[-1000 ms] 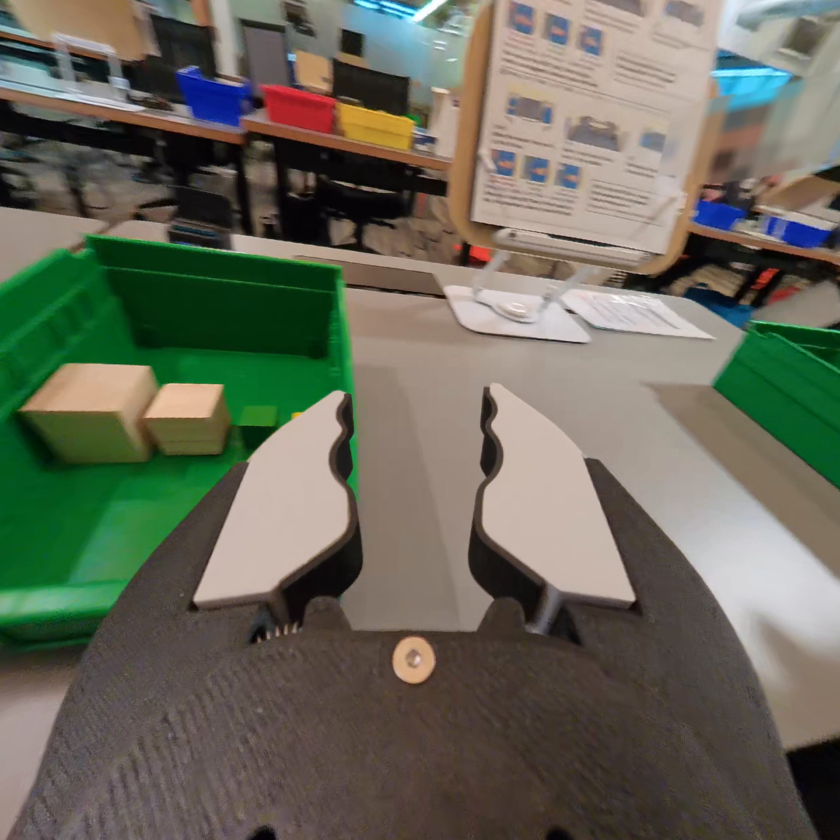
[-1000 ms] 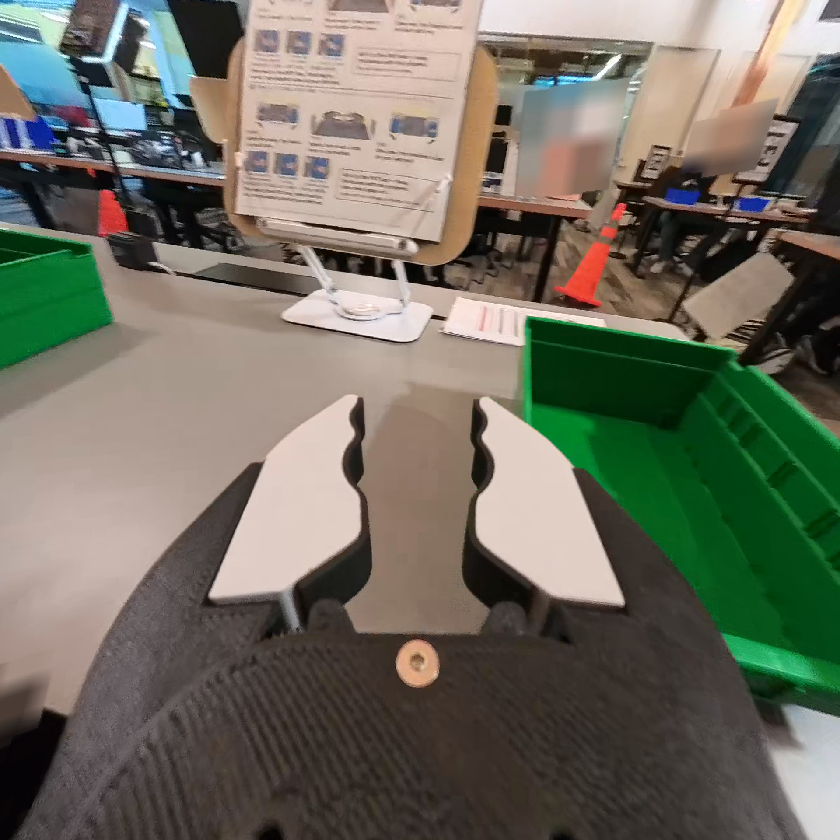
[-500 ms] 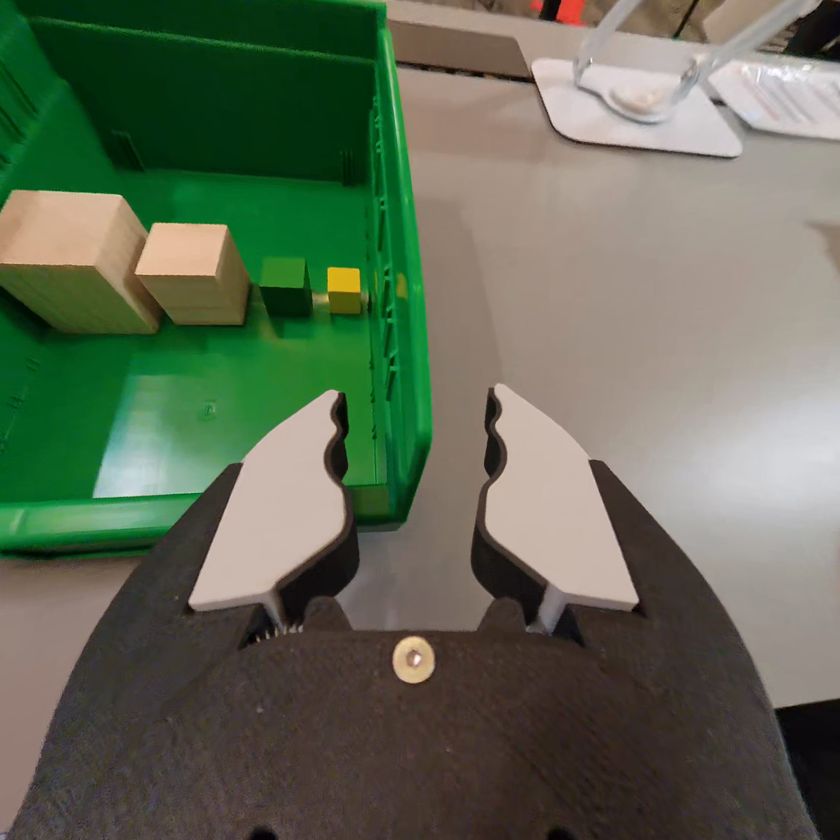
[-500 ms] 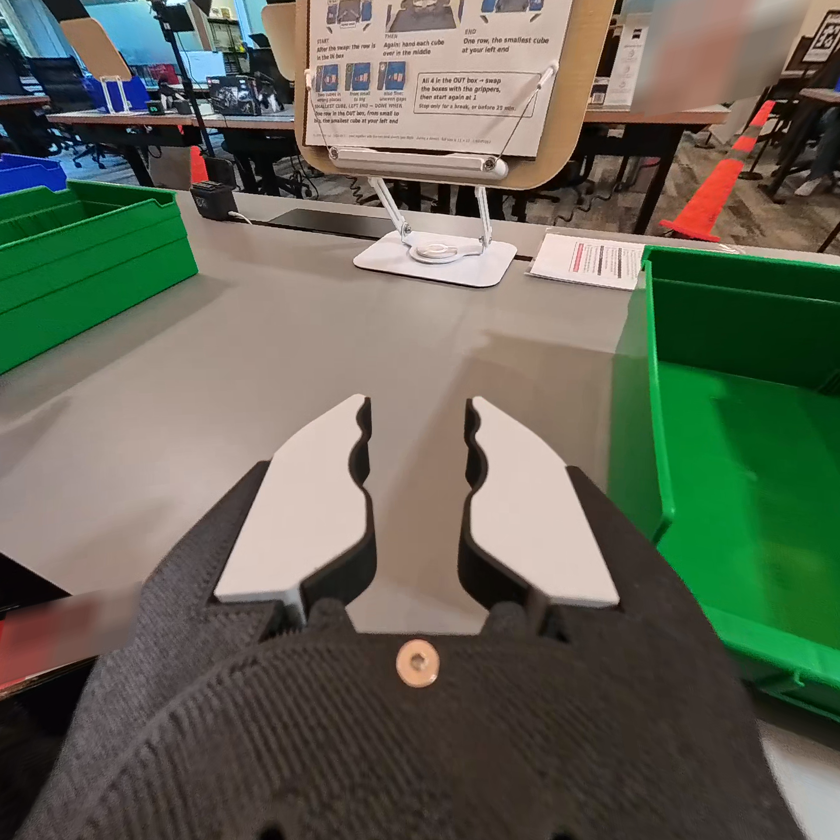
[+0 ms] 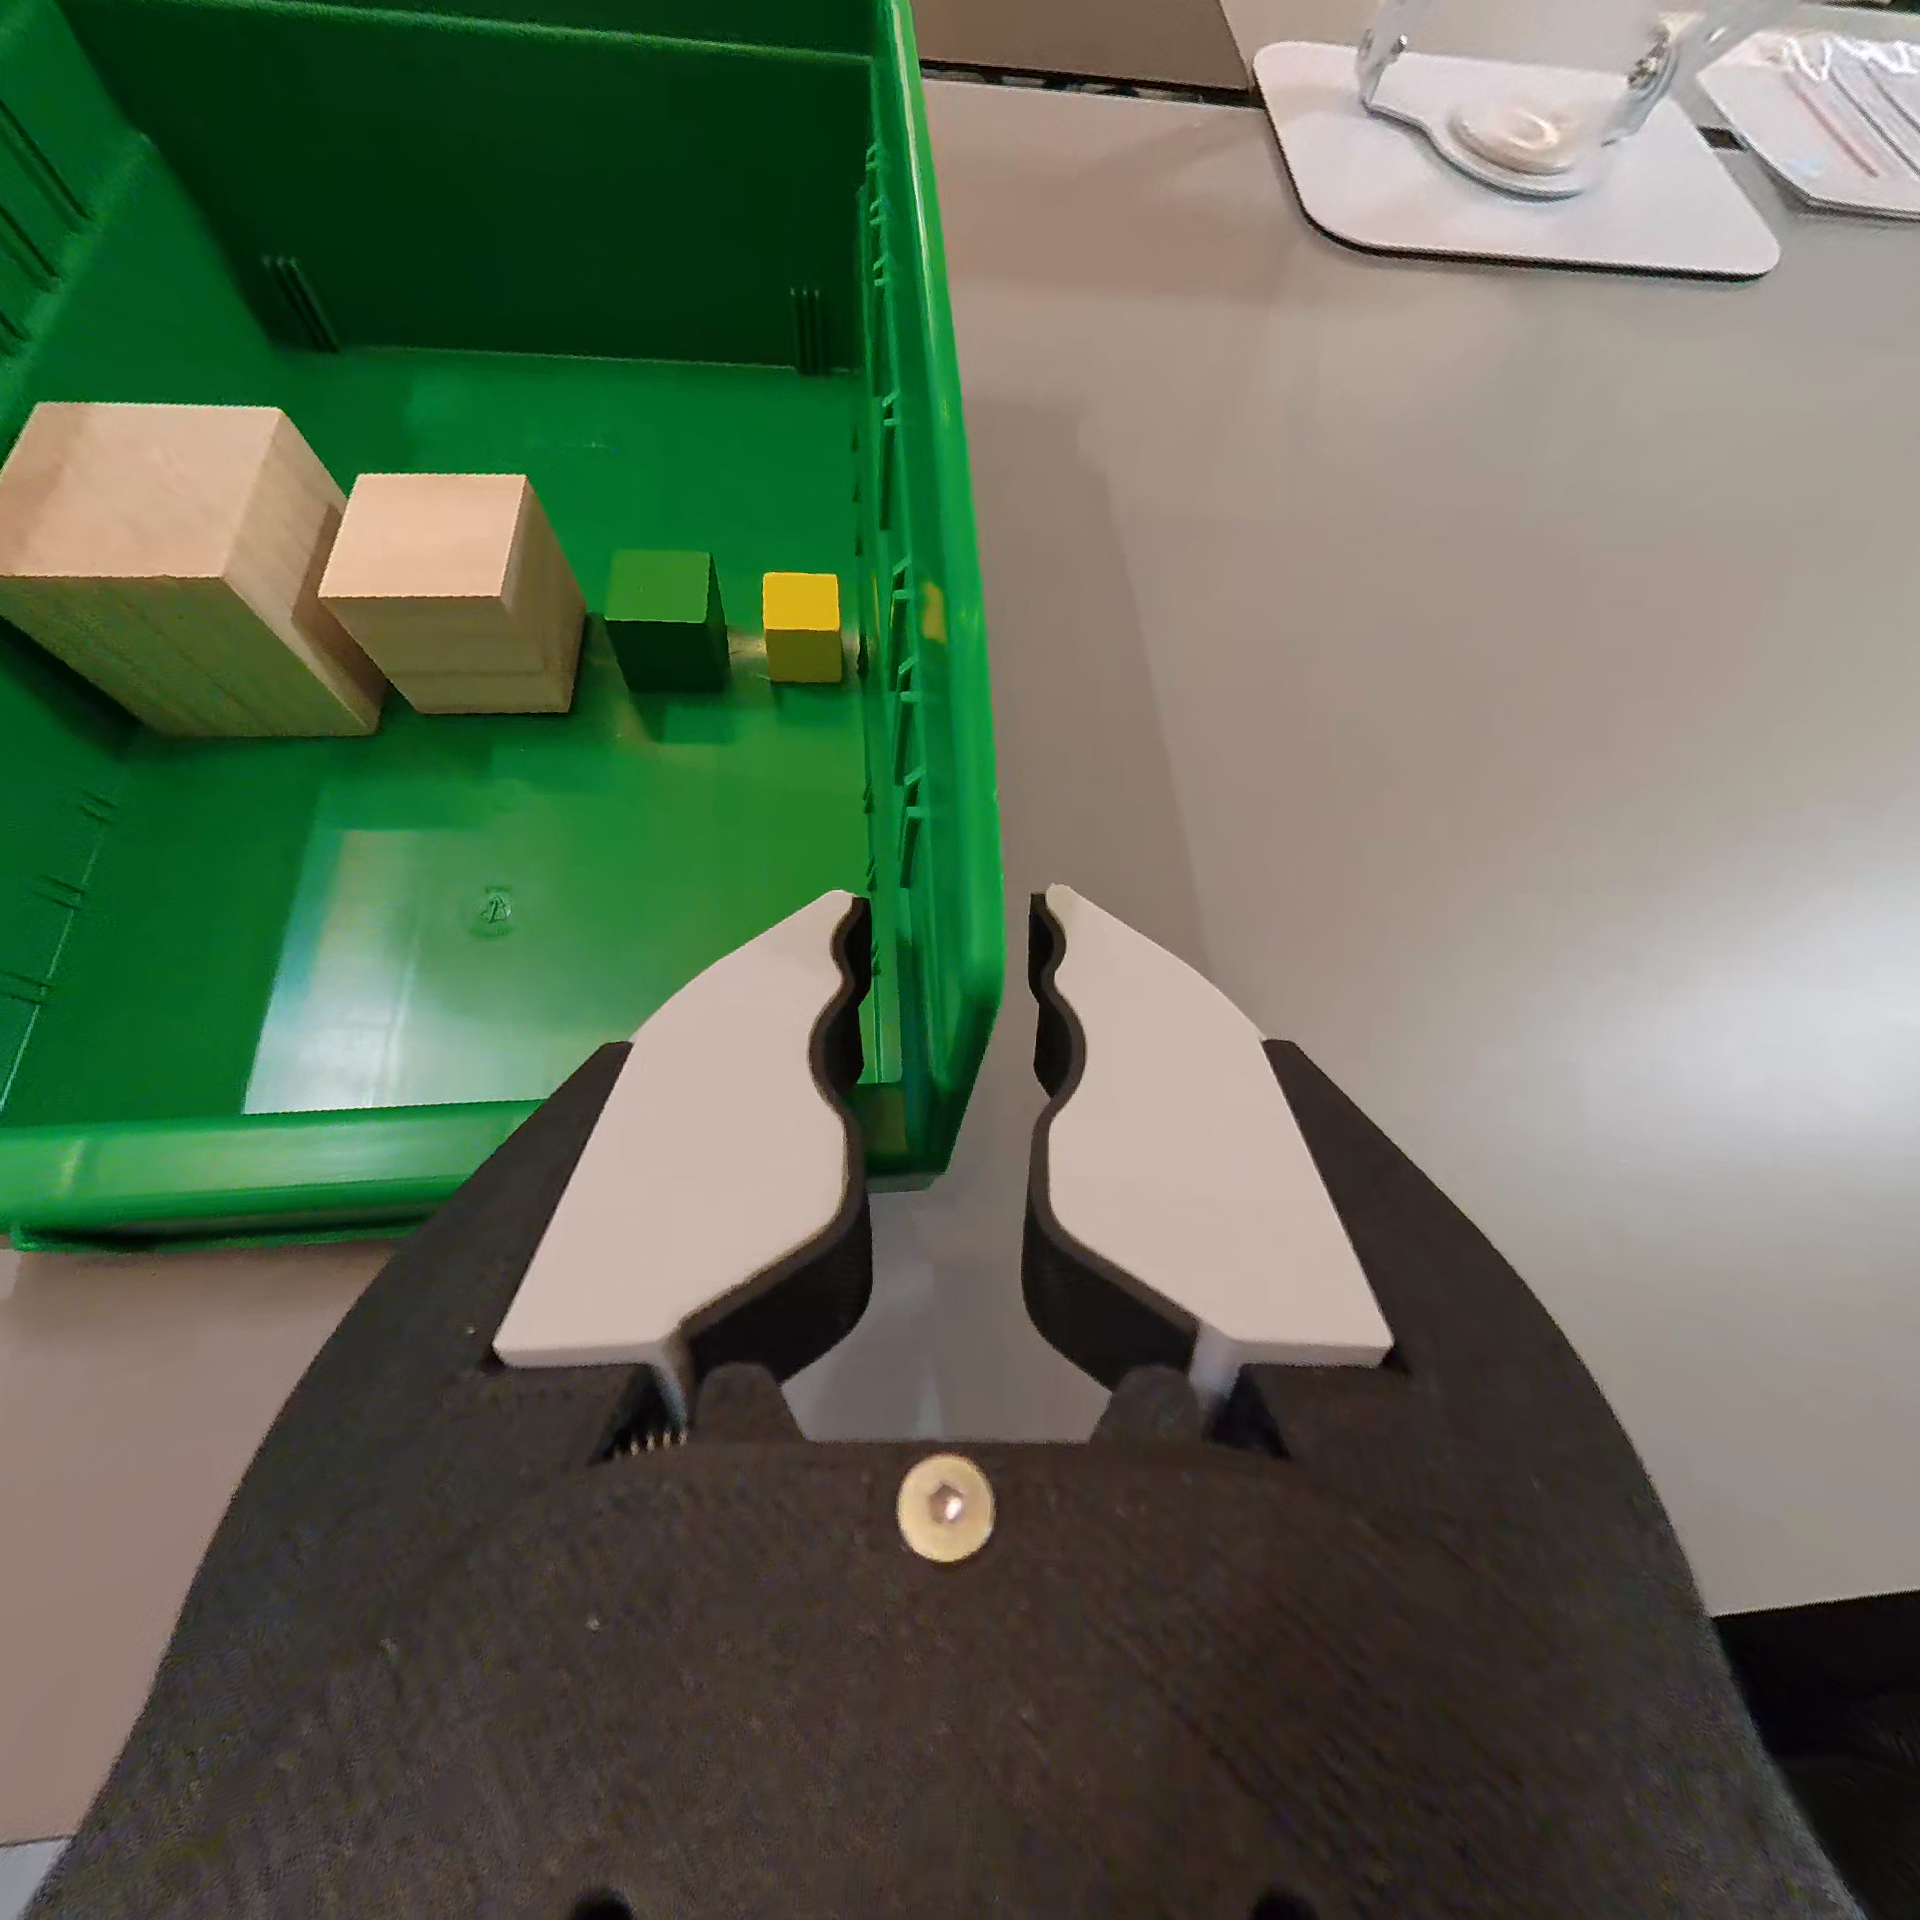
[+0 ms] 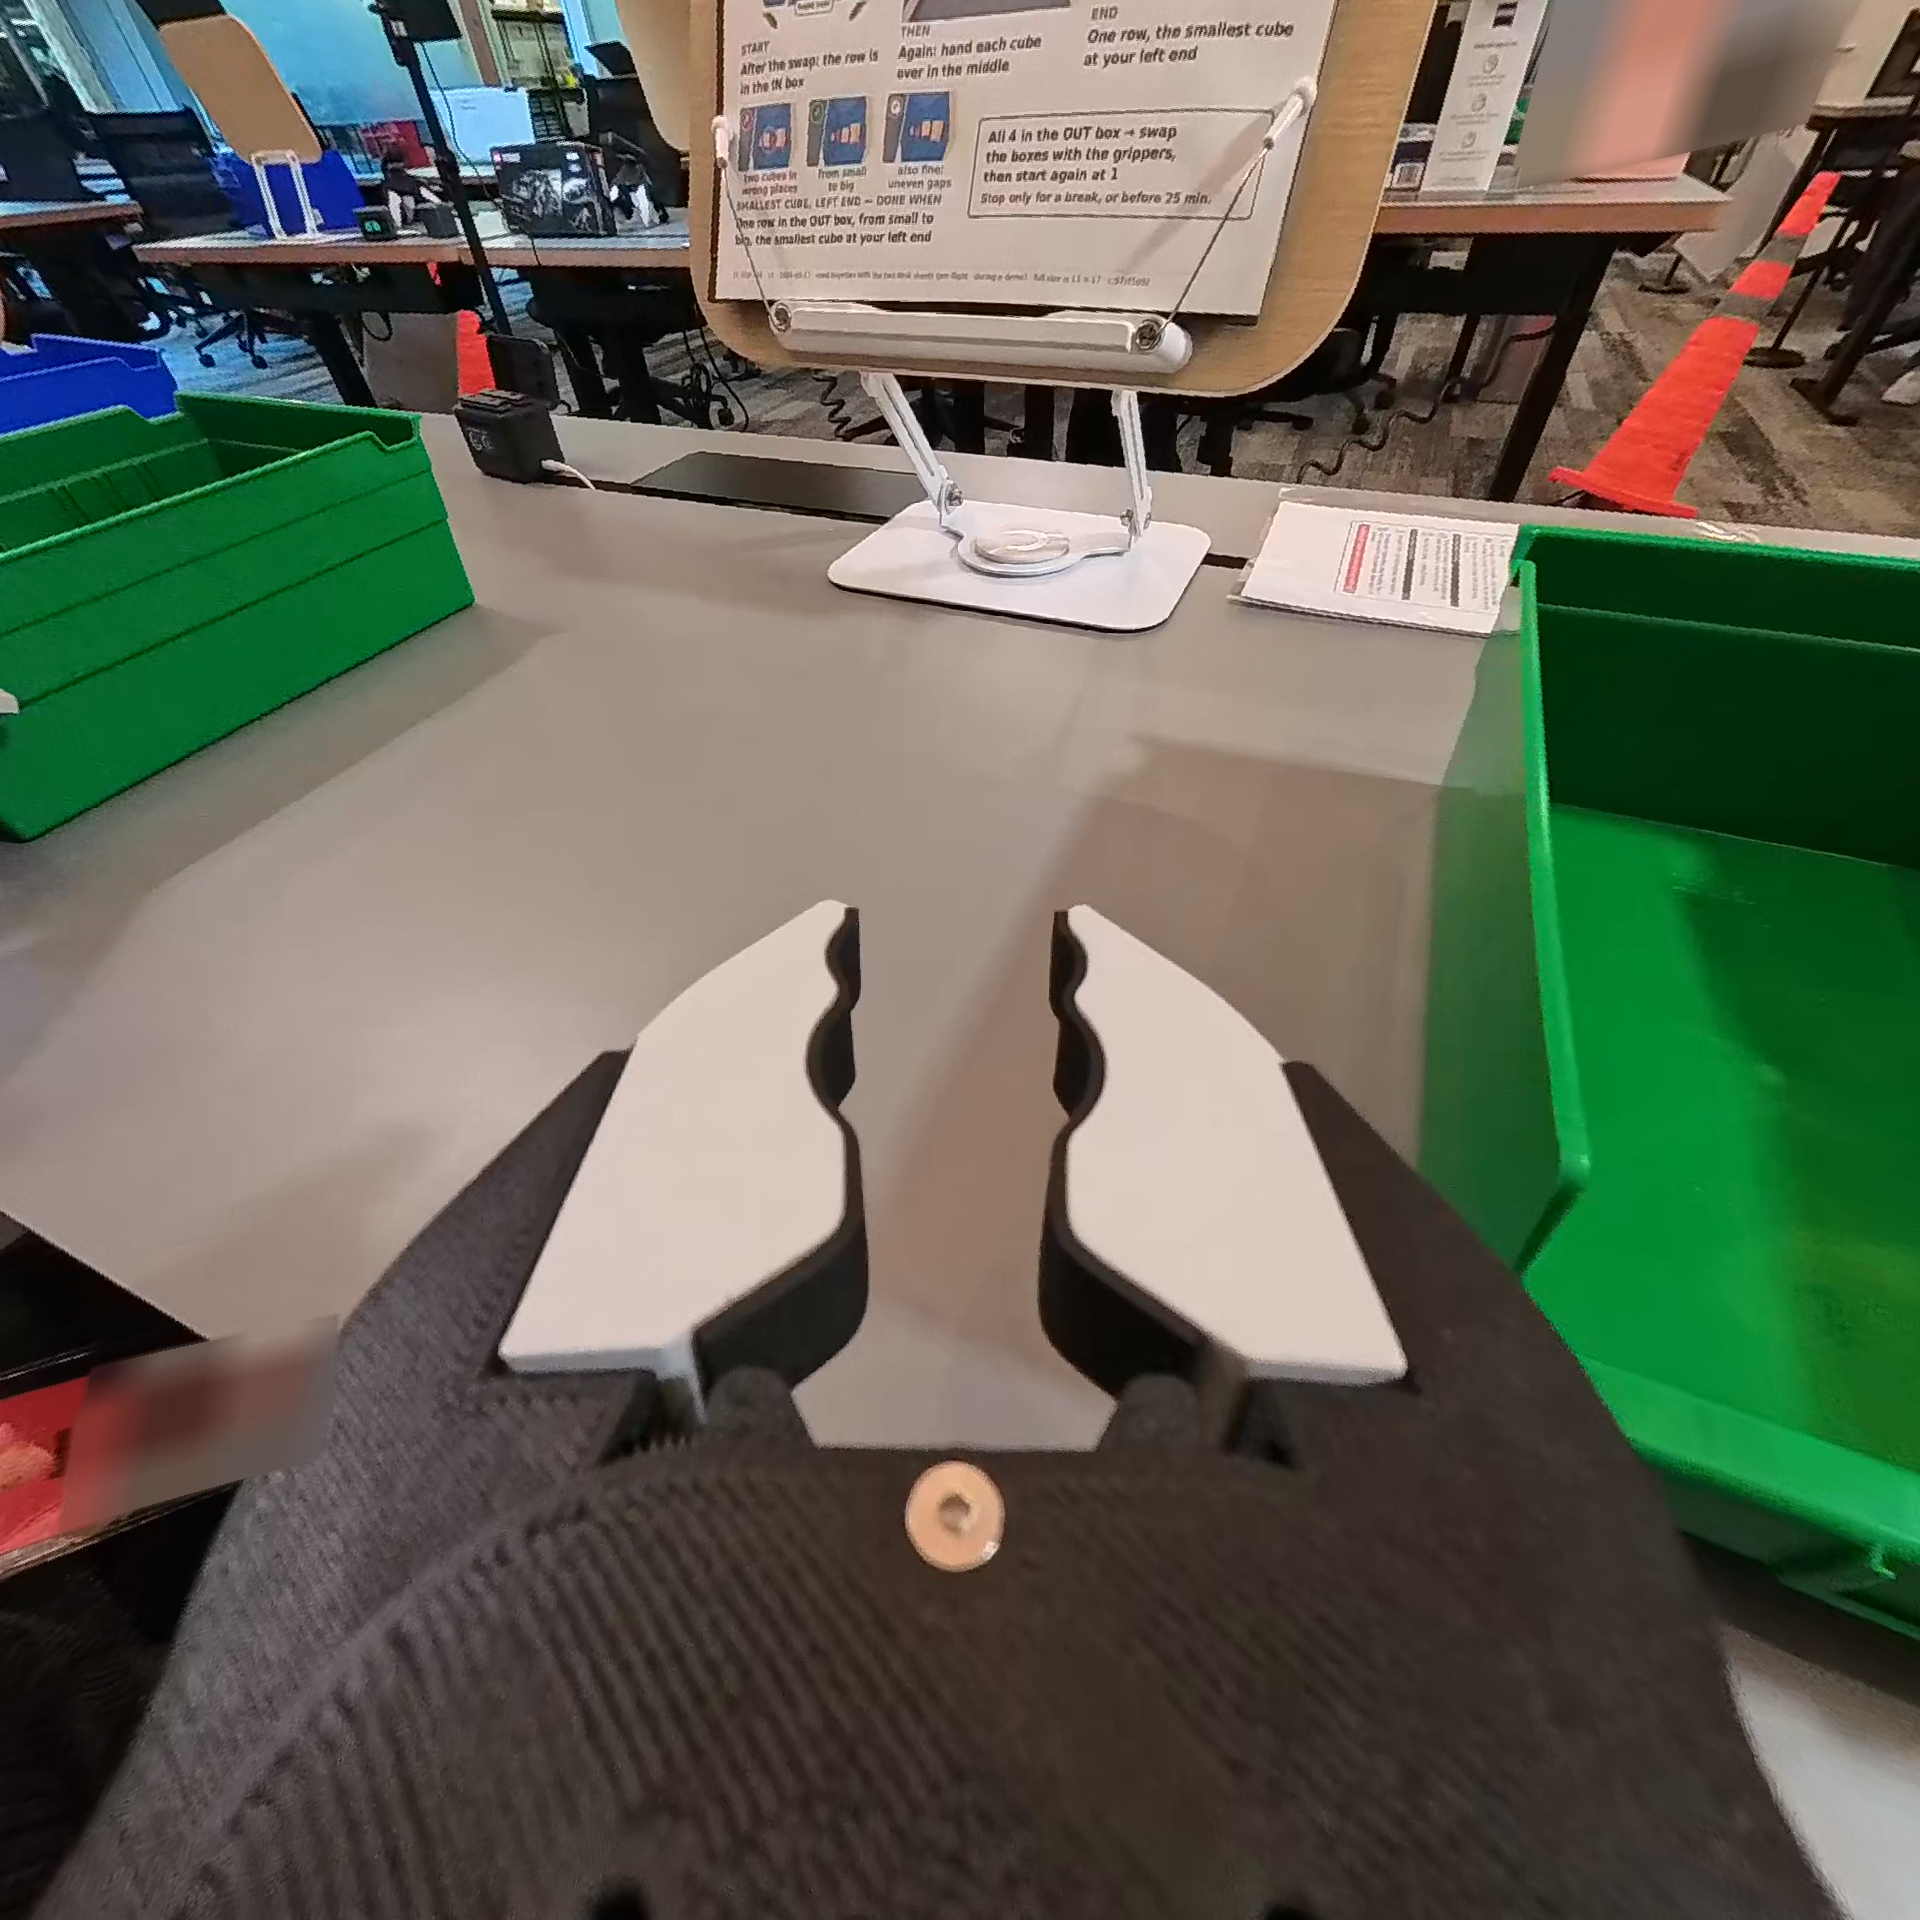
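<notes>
In the left wrist view, the left gripper (image 5: 943,914) is filling the lower half of the frame, its jaws standing apart and holding nothing, straddling the right wall of a green bin (image 5: 940,727) near that bin's near corner. Whether the fingers are touching the wall I cannot tell. Farther up, at the middle left of the frame, four blocks are sitting in a row on the bin floor: a yellow cube (image 5: 800,627) just beside the right wall, then a dark green cube (image 5: 663,632), a mid-sized wooden block (image 5: 452,592) and a large wooden block (image 5: 156,566) at the left edge. At the upper right, the white base of a stand (image 5: 1517,187) is resting on the grey table (image 5: 1455,727).

In the right wrist view, the right gripper (image 6: 954,920) is hovering over bare table at the lower centre, jaws likewise apart and empty. A second green bin (image 6: 1558,987) is sitting just to its right, with no blocks showing in the visible part. Beyond, at the upper centre, the stand is carrying a printed sheet on a board (image 6: 1023,156), with a small printed card (image 6: 1382,571) lying to its right.
</notes>
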The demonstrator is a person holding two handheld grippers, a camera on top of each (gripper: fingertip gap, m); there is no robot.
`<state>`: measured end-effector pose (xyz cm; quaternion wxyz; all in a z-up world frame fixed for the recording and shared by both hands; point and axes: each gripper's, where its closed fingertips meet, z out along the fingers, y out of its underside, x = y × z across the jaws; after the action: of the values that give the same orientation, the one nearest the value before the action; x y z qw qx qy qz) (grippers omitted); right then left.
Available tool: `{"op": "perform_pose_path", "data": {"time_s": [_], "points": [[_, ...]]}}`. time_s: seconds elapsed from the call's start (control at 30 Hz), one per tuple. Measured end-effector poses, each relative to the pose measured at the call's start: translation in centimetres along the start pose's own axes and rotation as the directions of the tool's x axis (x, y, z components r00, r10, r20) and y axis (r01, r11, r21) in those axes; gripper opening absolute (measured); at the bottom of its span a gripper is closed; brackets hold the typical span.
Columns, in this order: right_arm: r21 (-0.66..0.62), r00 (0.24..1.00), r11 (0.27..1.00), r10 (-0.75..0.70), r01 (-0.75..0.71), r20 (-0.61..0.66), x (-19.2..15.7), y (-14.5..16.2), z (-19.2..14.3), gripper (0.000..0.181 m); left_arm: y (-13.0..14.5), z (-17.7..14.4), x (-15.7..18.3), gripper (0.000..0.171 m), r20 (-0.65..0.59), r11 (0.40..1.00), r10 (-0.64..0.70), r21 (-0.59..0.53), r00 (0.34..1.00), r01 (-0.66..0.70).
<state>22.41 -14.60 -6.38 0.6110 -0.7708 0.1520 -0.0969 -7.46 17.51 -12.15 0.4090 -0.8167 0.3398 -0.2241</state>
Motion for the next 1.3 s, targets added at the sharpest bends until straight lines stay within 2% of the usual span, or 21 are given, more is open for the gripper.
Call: {"op": "perform_pose_path", "data": {"time_s": [0.37,1.3], "points": [[-0.017,0.998,0.998,0.062,-0.062,0.014,0.18,0.34,-0.05,0.034,0.16,0.07,0.19,0.029,0.0,1.0,0.021,-0.009,1.0,-0.021],[-0.044,0.996,0.995,0.086,-0.085,0.022,0.15,0.85,0.12,0.033,0.27,0.15,-0.29,0.01,0.047,0.998,0.06,-0.014,0.997,-0.059]]}}
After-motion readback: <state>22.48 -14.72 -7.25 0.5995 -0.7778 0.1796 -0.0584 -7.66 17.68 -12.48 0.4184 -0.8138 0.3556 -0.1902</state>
